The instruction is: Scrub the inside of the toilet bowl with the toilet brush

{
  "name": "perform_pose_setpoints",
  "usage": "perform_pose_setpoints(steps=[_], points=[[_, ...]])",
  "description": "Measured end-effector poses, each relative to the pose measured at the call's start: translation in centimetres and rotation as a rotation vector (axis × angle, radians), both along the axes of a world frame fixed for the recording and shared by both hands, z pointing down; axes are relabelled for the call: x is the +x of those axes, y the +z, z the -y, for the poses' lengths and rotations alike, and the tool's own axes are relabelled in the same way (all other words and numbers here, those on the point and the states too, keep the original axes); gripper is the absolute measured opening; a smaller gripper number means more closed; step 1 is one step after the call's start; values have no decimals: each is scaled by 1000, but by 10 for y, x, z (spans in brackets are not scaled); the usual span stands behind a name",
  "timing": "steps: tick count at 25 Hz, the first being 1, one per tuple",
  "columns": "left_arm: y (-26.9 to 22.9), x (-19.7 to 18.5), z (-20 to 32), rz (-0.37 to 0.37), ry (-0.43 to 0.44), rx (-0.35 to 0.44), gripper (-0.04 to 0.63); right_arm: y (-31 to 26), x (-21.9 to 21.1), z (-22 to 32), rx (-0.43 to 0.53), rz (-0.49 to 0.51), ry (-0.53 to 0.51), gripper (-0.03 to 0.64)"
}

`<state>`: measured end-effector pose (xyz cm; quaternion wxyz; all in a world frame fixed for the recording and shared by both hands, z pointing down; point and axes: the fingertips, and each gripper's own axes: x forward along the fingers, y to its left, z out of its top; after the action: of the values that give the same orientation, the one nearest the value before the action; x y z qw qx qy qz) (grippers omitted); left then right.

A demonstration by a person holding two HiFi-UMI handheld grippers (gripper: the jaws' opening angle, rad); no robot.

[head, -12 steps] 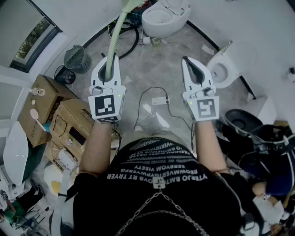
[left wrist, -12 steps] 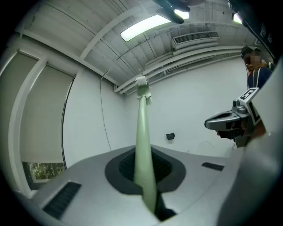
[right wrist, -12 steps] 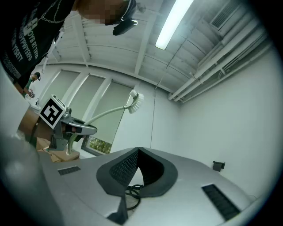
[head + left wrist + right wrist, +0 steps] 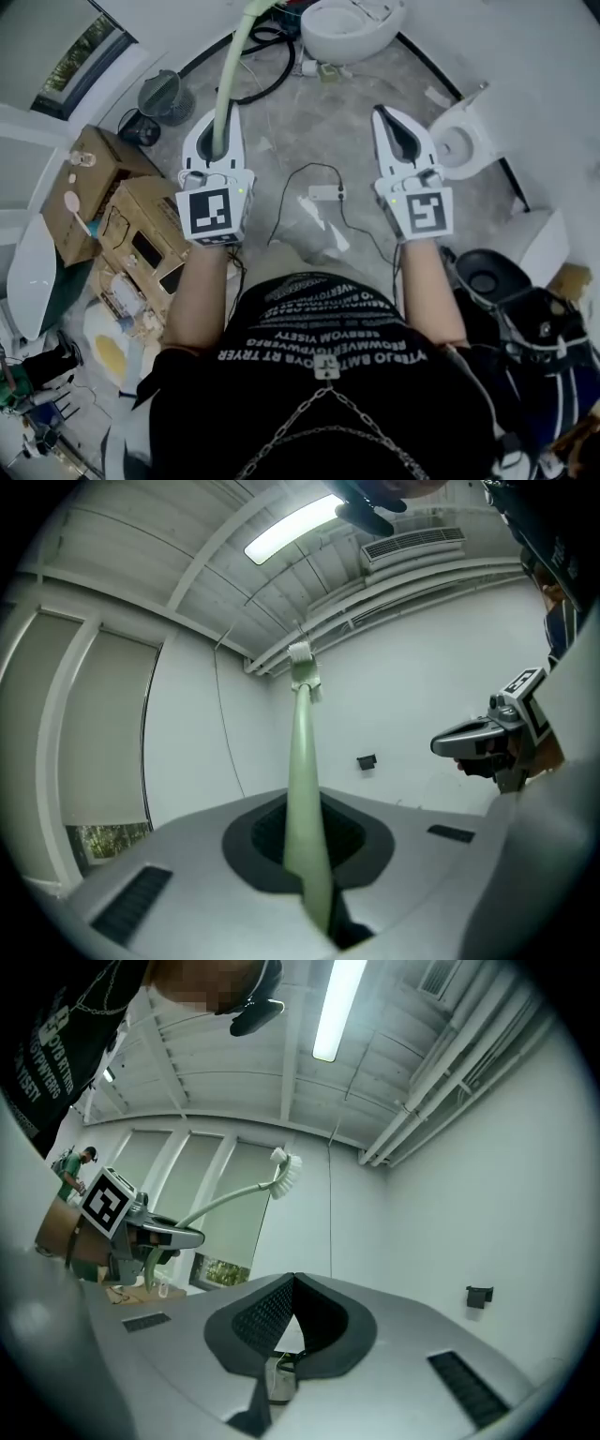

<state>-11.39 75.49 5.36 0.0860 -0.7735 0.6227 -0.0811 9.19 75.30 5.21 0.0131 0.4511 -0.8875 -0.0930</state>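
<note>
A pale green toilet brush handle (image 4: 228,70) rises from my left gripper (image 4: 223,117), which is shut on it. In the left gripper view the handle (image 4: 305,780) stands between the jaws and the white bristle head (image 4: 300,663) points up toward the ceiling. The white toilet bowl (image 4: 349,33) sits on the floor at the top of the head view, well beyond both grippers. My right gripper (image 4: 386,120) is held level beside the left one, with its jaws together and nothing in them. From the right gripper (image 4: 293,1283) view I see the brush head (image 4: 285,1172) and the left gripper (image 4: 141,1232).
A second white toilet (image 4: 461,141) stands at the right by the wall. Cardboard boxes (image 4: 131,234) are stacked at the left, with a small fan (image 4: 161,94) behind them. A power strip and cable (image 4: 323,193) lie on the floor between the grippers. Black hoses (image 4: 267,66) coil near the far bowl.
The head view has shifted a little, so the far toilet bowl sits higher and further right in the frame. Both grippers keep the same pose, with the brush still upright.
</note>
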Motion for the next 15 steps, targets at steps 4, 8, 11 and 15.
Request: perform_pose_setpoints(steps=[4,8,11,15], points=[[4,-2,-12,12,-16,-12,2,4,-6,-7,-9,8,-34,3],[10,-11,-7,42,-39,-21,2,12,-16,2,-12,12,-63,3],[9,-24,6,34,-45,-20,2,14,-26,17,-18,13,-65,3],[13,-45,33,29,-37,-17,1,18,-43,45,-20,7,-50,3]])
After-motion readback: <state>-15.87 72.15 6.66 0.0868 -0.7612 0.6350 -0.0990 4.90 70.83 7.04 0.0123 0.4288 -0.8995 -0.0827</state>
